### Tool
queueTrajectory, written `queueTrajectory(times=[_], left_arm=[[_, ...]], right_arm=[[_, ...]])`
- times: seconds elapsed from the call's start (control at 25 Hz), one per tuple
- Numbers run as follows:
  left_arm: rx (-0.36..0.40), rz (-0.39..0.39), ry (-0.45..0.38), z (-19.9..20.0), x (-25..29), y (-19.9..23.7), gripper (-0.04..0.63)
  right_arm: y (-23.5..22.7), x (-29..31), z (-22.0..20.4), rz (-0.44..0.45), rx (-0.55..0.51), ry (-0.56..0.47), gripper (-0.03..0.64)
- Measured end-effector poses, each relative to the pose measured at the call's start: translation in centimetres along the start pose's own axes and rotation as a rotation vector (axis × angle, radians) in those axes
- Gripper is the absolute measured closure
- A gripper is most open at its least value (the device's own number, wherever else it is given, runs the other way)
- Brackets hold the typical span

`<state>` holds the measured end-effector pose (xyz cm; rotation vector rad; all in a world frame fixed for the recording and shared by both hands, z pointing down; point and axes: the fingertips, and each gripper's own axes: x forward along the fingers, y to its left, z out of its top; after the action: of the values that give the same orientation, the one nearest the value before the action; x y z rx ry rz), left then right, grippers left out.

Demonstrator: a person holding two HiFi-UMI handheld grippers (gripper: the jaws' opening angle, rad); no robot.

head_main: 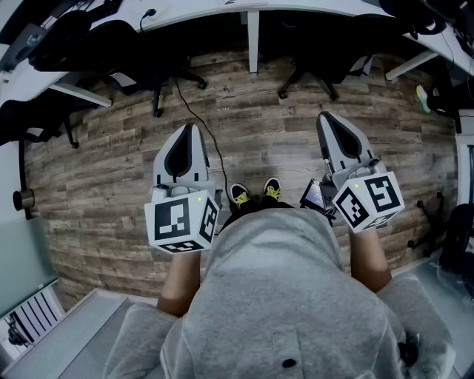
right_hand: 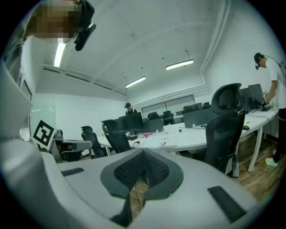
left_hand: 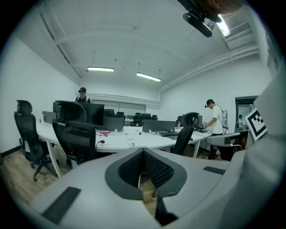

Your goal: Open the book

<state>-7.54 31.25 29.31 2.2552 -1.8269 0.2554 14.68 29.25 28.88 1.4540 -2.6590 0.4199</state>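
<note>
I see no book that I can be sure of. A flat white item (left_hand: 130,142) lies on the long white desk (left_hand: 111,139) ahead, also seen in the right gripper view as a flat white item (right_hand: 167,142); I cannot tell what it is. My left gripper (head_main: 187,127) is held over the wooden floor, its jaws shut with nothing between them (left_hand: 143,151). To its right, at the same height, my right gripper (head_main: 326,116) is likewise shut and empty (right_hand: 144,151). Both point slightly downward toward the desk.
Black office chairs (head_main: 155,70) stand along the curved white desk (head_main: 252,11). A black cable (head_main: 198,118) runs across the wood floor (head_main: 259,133). Monitors (left_hand: 91,114) sit on the desk. One person (left_hand: 214,118) stands at the right, another person (left_hand: 82,95) behind the monitors.
</note>
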Motion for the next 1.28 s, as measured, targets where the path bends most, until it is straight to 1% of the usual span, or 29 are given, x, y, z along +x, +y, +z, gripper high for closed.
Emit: queueTrajectory(times=[0.32,0.56,0.68,0.84,1.08,1.28], left_arm=[[0.003,-0.022,-0.002,0.0,-0.4,-0.2,0.584],[0.014,-0.05,-0.009,0.2,-0.6,-0.6,0.584],[0.008,-0.071,-0.018,0.3,-0.9,-0.6,0.584],[0.011,-0.078,-0.024,0.4,-1.5,0.1,0.584],[0.03,-0.087,-0.045,0.8,-2.5,1.8,0.586],[0.025,-0.096,-0.051,0.8,-3.4,3.1,0.584]], right_arm=[[0.7,-0.1,-0.4,0.001,0.002,0.012,0.591],[0.5,-0.9,-0.3,-0.026,0.061,-0.014,0.591],[0.8,-1.1,-0.4,-0.035,0.063,-0.013,0.592],[2.1,-0.8,-0.3,-0.033,0.051,-0.016,0.592],[4.9,-0.1,0.0,-0.001,0.025,-0.018,0.592],[7.2,0.4,0.0,0.011,0.008,-0.02,0.592]])
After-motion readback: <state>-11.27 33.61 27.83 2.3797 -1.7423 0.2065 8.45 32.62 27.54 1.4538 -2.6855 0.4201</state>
